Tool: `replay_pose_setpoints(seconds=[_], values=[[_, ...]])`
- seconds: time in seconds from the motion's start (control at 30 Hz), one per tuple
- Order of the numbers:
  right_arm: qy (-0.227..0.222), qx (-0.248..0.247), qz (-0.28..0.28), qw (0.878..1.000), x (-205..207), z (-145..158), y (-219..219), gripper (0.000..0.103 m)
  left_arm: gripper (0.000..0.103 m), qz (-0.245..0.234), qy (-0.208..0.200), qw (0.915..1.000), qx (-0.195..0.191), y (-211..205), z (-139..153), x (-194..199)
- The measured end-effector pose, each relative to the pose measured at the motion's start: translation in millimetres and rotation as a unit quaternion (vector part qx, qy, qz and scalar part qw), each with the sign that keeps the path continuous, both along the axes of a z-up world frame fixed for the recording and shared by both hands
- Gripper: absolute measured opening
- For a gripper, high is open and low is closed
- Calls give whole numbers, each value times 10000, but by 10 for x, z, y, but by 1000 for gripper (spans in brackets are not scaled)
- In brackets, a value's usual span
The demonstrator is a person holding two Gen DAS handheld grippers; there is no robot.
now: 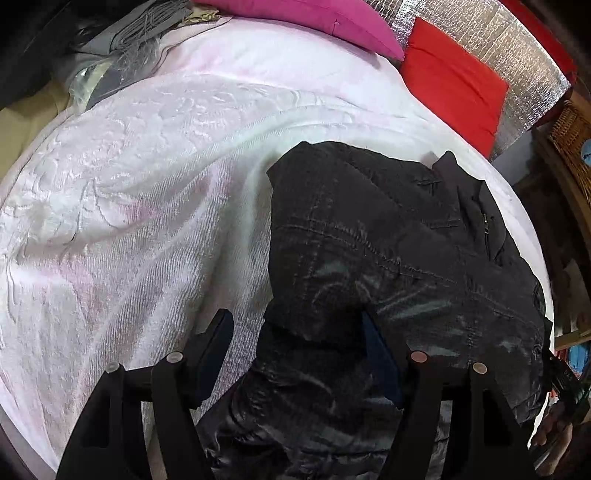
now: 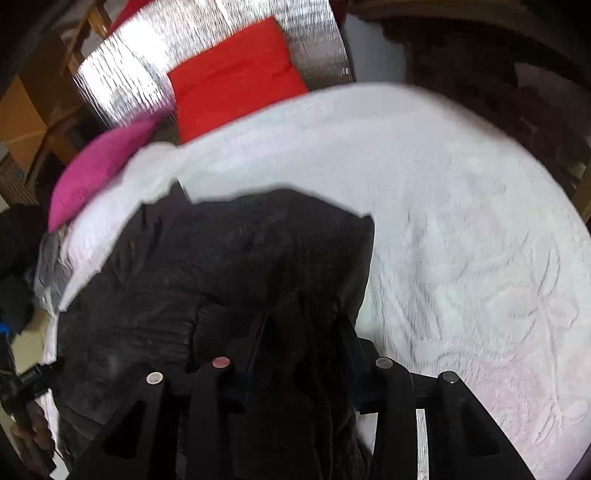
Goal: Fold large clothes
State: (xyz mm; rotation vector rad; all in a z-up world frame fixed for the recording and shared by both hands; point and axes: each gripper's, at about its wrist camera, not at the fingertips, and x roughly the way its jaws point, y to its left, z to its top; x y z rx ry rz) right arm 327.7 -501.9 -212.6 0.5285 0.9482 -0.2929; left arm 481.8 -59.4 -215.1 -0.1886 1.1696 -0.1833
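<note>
A large black quilted jacket [image 1: 388, 240] lies on a pale pink-white blanket [image 1: 147, 184] on the bed. My left gripper [image 1: 299, 332] is open over the jacket's near left edge; the fabric passes between its fingers without being pinched. In the right wrist view the jacket [image 2: 240, 251] fills the lower left, and my right gripper [image 2: 303, 332] has its fingers spread with jacket fabric bunched between and over them; the view is blurred, so the grip is unclear.
A magenta pillow [image 1: 314, 18] and a red pillow [image 1: 454, 85] lean on a silver quilted headboard [image 1: 498, 44]. Grey clothes [image 1: 125, 40] are piled at the far left. A wicker shelf [image 1: 569, 129] stands at the right. The blanket [image 2: 461, 221] spreads right.
</note>
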Motion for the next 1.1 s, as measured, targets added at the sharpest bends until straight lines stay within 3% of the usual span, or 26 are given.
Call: replay_pose_setpoints(seconds=[0.1, 0.17, 0.3, 0.43, 0.5, 0.57, 0.67, 0.8, 0.9, 1.1], values=[[-15, 216, -36, 9998, -117, 99, -41, 58, 71, -2, -77, 10000, 54, 8, 53, -121], [-77, 162, 14, 9998, -222, 202, -9, 59, 71, -33, -303, 9994, 174, 0, 146, -225], [-287, -212, 189, 9992, -451, 406, 151, 59, 71, -202, -829, 9960, 257, -16, 349, -422], [-606, -645, 459, 9950, -603, 563, 415, 58, 71, -692, -1177, 9906, 123, -163, 475, -651], [-633, -836, 617, 9926, -586, 565, 548, 46, 71, -932, -1162, 9887, 137, -283, 454, -708], [-490, -860, 810, 9918, -544, 501, 653, 39, 71, -1080, -991, 9890, 210, -379, 369, -717], [181, -878, 1076, 9901, -420, 249, 782, 39, 71, -1196, -617, 9893, 571, -502, 140, -708], [529, -836, 1196, 9879, -404, 163, 816, 39, 71, -1357, -742, 9849, 779, -560, 150, -764], [372, -645, 1101, 9911, -419, 241, 770, 39, 71, -1405, -795, 9851, 588, -555, 206, -798], [-674, -559, 1467, 9853, -327, 568, 1037, 39, 71, -1805, -1146, 9767, 200, -671, 449, -932]])
